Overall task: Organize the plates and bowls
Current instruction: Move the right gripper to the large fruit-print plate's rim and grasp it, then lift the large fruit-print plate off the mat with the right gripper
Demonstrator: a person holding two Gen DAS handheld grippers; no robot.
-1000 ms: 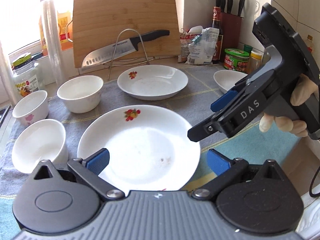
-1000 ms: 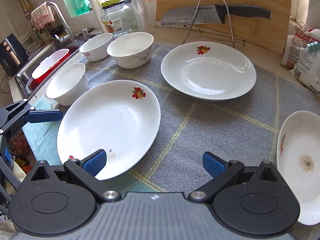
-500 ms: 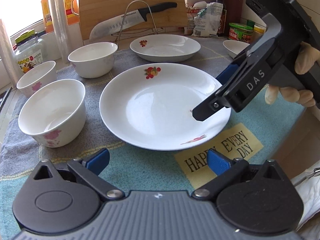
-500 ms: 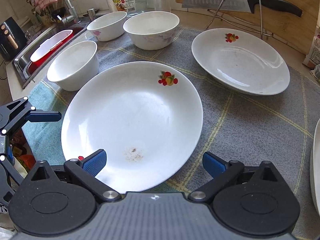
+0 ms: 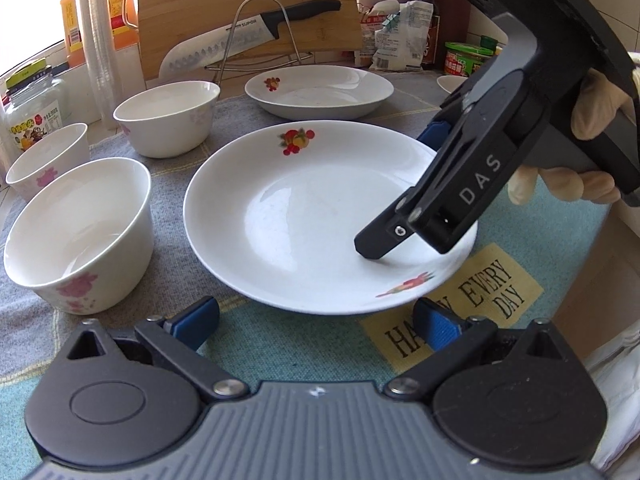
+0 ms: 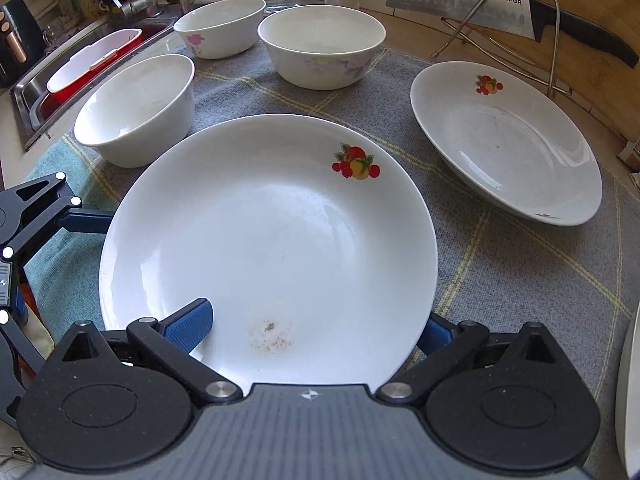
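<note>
The plate [image 6: 268,248] sits mid-frame on the mat [image 6: 500,280] — the right gripper [image 6: 316,326] spread wide, straddling its near rim; the left gripper [image 5: 316,320] released too, just short of it.

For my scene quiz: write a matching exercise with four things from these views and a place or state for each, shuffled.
1 front plate
2 knife
3 red tub
4 left tool

a in the sink
b open, empty
c across the wire rack
d rim inside the open right tool

Pairs: 1-d, 2-c, 3-a, 4-b
</note>
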